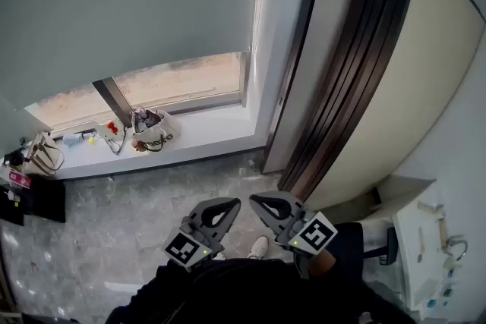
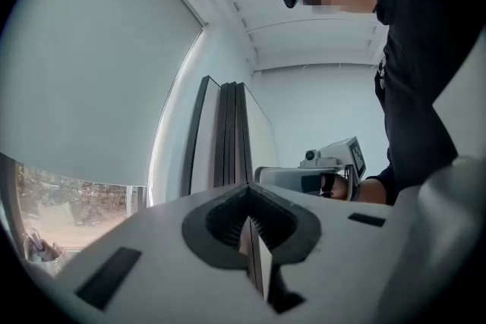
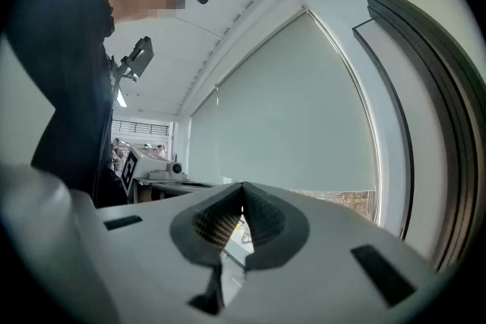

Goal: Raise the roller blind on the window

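The grey roller blind (image 1: 129,4) hangs down over most of the window and leaves a low strip of glass (image 1: 175,83) bare above the sill. It also fills the left gripper view (image 2: 91,72) and the right gripper view (image 3: 296,117). My left gripper (image 1: 231,202) and right gripper (image 1: 257,201) are held low, close to my body over the floor and well short of the window. Their tips are side by side. Both are shut with nothing between the jaws, as the left gripper (image 2: 247,190) and right gripper (image 3: 243,186) show in their own views.
A white window sill (image 1: 213,129) carries a white bag (image 1: 152,129) and small items, and a beige bag (image 1: 44,152) stands at its left end. Dark sliding door panels (image 1: 342,72) rise to the right of the window. A white unit (image 1: 433,239) stands at the far right.
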{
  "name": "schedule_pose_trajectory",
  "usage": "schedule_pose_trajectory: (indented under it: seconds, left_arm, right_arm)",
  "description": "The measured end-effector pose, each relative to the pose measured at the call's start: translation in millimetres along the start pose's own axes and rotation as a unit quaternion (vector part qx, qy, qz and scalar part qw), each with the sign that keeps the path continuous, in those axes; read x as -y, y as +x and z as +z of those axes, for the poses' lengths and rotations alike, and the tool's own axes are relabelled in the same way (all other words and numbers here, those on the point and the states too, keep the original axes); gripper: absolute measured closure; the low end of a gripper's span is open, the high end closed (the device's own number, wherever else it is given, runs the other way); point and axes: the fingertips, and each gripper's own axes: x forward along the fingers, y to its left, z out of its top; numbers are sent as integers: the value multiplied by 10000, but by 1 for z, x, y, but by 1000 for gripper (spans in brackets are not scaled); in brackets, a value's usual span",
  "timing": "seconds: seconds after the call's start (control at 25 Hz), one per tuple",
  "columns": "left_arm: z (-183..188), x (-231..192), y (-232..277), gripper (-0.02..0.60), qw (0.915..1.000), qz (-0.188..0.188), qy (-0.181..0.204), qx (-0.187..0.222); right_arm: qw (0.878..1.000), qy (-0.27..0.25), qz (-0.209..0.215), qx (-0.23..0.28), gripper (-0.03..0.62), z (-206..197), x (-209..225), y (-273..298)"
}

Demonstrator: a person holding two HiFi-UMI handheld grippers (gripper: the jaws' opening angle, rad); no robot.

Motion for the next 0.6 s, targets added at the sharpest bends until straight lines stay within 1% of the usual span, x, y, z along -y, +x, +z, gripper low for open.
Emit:
schedule_pose_trajectory:
  seconds: [0.16,0.4,0.6]
  left_arm:
    - [-1,0,6,575,10000,-14,37,-49]
    - [-3,2,9,575,9999,61,63,-102]
    - [-4,4,12,575,9998,131,60,-127]
  right_arm:
    - [9999,-49,63,99,588,4,7,-1]
    - [9999,-36,98,9,588,0,9,-5]
    - [9999,-60,105,115,588,4,11,-9]
